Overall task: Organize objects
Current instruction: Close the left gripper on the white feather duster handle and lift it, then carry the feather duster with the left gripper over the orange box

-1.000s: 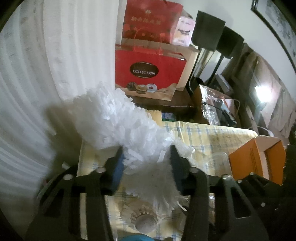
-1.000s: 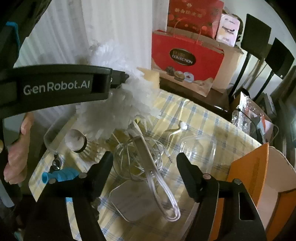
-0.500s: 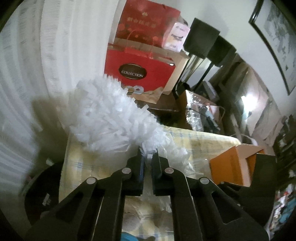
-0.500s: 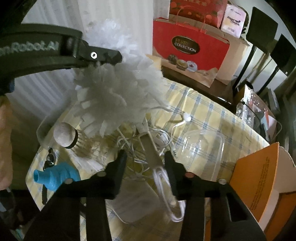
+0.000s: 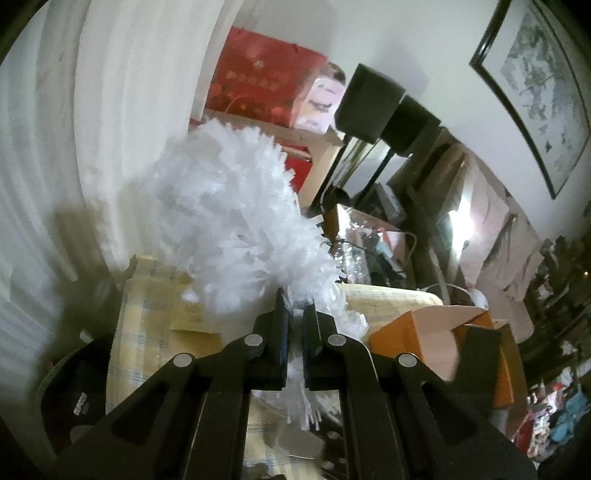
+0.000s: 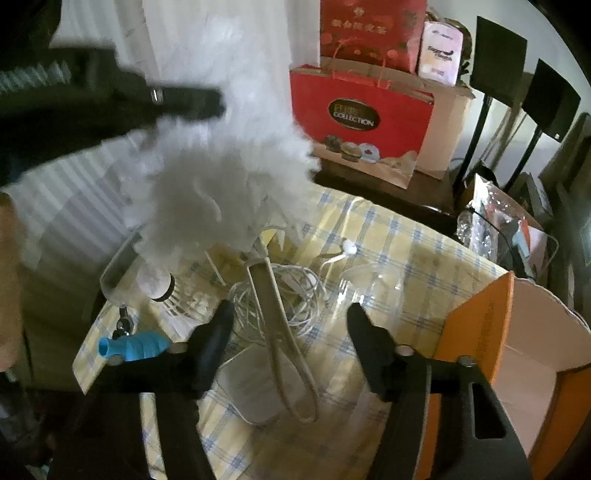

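The left tongs [image 5: 294, 312] pinch a fluffy white shredded-plastic pompom [image 5: 236, 221], held above the tabletop's [image 6: 406, 251] far-left corner. The right tongs [image 6: 288, 317] are spread, empty, over a tangled white cable [image 6: 295, 295]. The orange cardboard box [image 6: 517, 350] looks empty; most sorting remains.

"COLLECTION" in an oval badge on red gift bag [image 6: 360, 122], Chinese characters on red box [image 6: 371, 27] above, too blurred to read
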